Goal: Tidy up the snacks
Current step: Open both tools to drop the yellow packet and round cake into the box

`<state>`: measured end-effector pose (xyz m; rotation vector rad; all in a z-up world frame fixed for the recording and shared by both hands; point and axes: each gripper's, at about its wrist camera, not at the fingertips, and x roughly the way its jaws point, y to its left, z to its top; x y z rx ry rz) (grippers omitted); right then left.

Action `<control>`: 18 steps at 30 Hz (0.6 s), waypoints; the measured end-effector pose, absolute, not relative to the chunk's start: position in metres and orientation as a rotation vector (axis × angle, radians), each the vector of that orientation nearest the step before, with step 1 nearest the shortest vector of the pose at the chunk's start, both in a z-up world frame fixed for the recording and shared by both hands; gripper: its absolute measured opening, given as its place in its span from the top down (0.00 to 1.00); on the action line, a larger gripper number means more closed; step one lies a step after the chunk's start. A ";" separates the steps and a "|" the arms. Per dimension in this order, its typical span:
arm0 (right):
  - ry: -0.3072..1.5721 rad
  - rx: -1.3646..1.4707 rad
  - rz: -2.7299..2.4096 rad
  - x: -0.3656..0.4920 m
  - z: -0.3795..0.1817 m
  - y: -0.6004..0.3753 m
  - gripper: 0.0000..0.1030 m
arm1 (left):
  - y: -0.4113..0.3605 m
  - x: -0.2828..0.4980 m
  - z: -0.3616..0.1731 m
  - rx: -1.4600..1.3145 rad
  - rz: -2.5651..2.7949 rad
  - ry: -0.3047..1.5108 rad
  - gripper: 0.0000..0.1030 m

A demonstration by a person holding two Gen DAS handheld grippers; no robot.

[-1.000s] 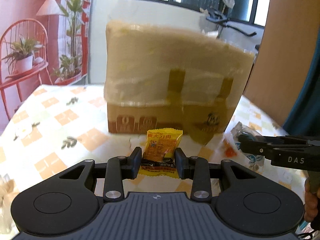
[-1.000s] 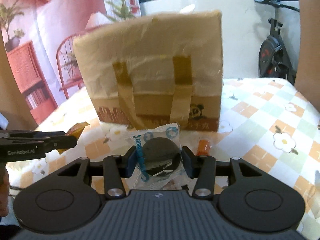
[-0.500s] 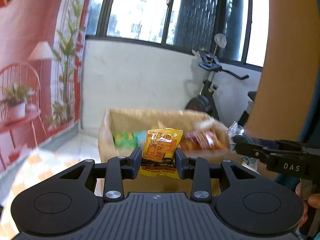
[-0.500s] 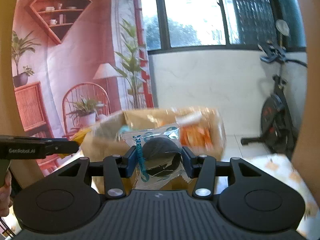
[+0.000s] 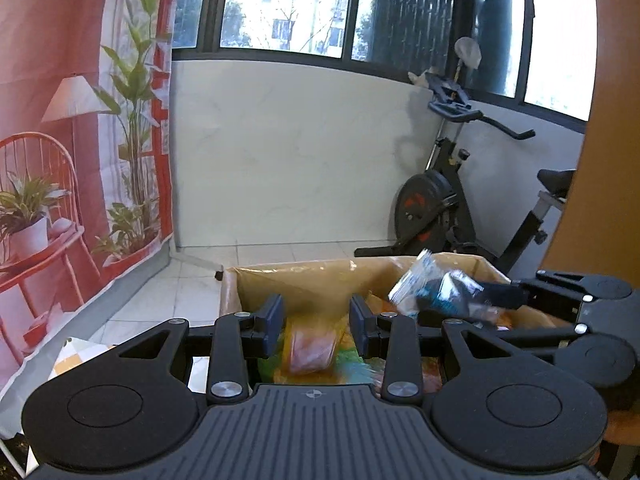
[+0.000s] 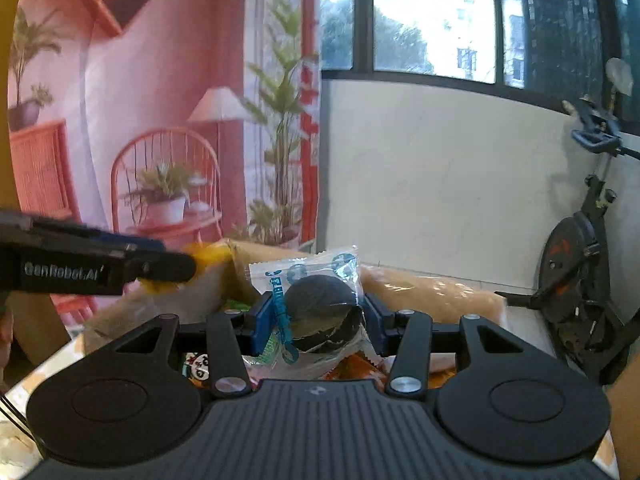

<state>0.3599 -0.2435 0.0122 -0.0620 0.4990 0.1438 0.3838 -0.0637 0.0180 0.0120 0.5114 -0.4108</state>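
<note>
Left wrist view: the left gripper (image 5: 318, 316) sits low over an open cardboard box (image 5: 304, 284). Its jaws are nearly closed. A blurred yellow-orange packet (image 5: 312, 348) sits between the pads, and the blur hides exactly where they touch it. Under the fingers the box holds more snacks (image 5: 352, 368) in green and orange wrappers, too smeared to tell apart. From the right, the right gripper (image 5: 480, 300) reaches over the box's far right corner, with a clear packet (image 5: 428, 288) at its tip. That packet has blue print and something dark inside. Behind the box are a white wall, an exercise bike (image 5: 436, 208) and a printed backdrop (image 5: 60, 140) on the left.

Right wrist view: the right gripper (image 6: 316, 320) has its jaws partly closed. The blue pads press both sides of the clear packet (image 6: 320, 308), which holds a dark round snack and stands upright between them. The packet hangs above the open box (image 6: 436, 292), where orange and green wrappers (image 6: 196, 364) show below the fingers. At the left edge the left gripper (image 6: 176, 268) points across over the box's near left corner, with a bit of the yellow packet (image 6: 208, 256) showing at its tip. The bike (image 6: 580, 264) stands to the right.
</note>
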 end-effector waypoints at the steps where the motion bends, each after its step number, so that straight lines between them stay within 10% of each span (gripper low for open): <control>1: 0.508 -0.072 0.148 0.365 0.009 -0.242 0.52 | -0.062 0.387 0.018 0.013 -0.410 0.514 0.61; 5: 0.537 -0.059 0.143 0.377 -0.002 -0.238 0.47 | -0.056 0.390 0.013 0.012 -0.395 0.530 0.45; 18: 0.493 -0.066 0.131 0.335 0.007 -0.242 0.38 | -0.050 0.348 0.015 0.006 -0.363 0.508 0.38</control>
